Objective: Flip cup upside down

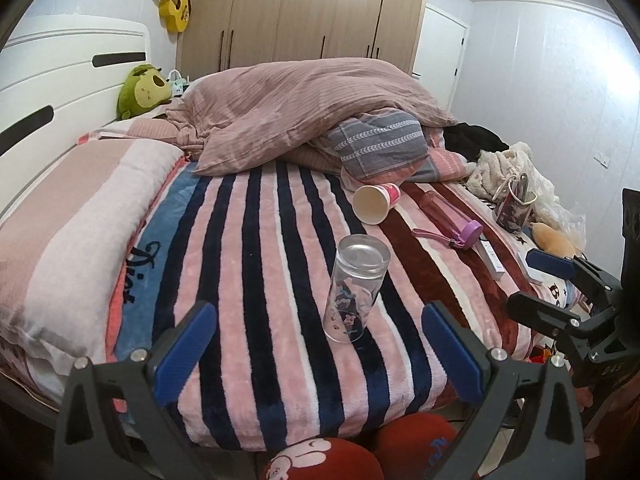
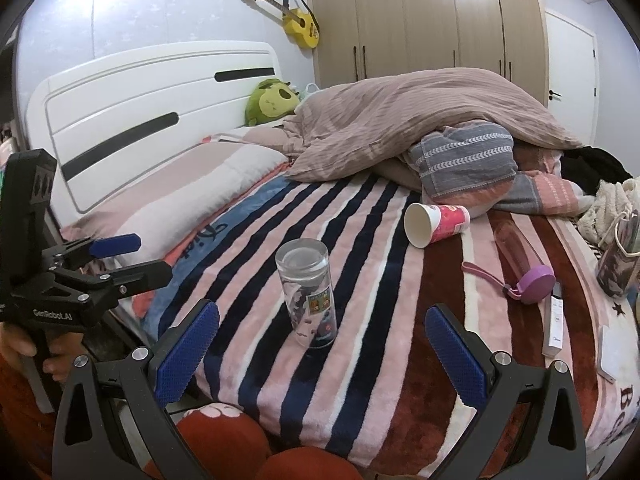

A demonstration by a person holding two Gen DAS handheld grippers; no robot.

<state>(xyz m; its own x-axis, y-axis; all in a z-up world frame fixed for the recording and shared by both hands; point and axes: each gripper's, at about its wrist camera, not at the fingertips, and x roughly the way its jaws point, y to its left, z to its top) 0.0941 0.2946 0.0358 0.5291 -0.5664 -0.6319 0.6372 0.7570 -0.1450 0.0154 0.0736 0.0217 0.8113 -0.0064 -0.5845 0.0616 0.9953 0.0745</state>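
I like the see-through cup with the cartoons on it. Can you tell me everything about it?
The glass cup is clear and tall, with small cartoon pictures around its lower half. It looks upside down: its thick flat base faces up. It stands a little tilted on the striped fuzzy blanket, near the bed's front edge. Nothing else touches it; both claws are open and apart from it.

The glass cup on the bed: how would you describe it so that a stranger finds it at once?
Look at the striped blanket covering the bed. Near its front edge the glass cup stands alone. Unlike the pink paper cup lying on its side further back, it is clear, tall and has cartoon pictures on it.
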